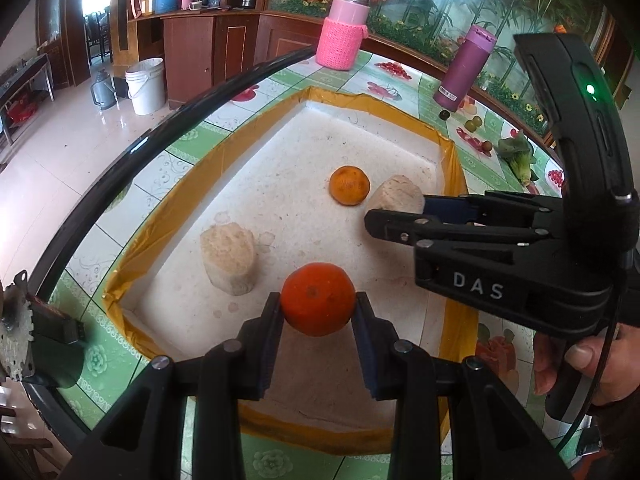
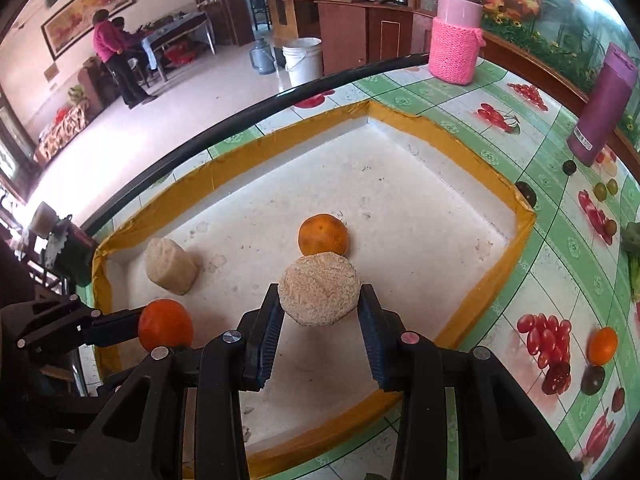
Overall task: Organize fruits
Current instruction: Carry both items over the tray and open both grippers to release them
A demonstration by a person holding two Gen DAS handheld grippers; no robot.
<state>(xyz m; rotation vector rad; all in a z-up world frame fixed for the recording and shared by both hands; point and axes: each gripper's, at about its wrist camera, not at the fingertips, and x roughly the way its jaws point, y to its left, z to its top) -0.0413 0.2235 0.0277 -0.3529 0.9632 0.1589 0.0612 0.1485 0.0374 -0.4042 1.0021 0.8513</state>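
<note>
The left tool (image 1: pixel 318 312) clamps a deep orange fruit (image 1: pixel 317 298) above the white tray (image 1: pixel 280 208), while the right tool (image 2: pixel 320 312) grips a pale rough chunk (image 2: pixel 319 289) just in front of the lighter orange (image 2: pixel 323 235); I judge both lifted for sorting. The tray's yellow-taped rim (image 2: pixel 524 216) fences them in, with bare floor between items; another orange (image 2: pixel 603 346) waits on the worktop (image 2: pixel 500 280).

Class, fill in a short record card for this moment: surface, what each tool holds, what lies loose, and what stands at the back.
surface: white tray with yellow taped rim, on a patterned table
left tool: shut on a red-orange orange
right tool: shut on a beige round chunk
loose in tray: second orange, second beige chunk
back of table: pink knit-sleeved flask, purple bottle
</note>
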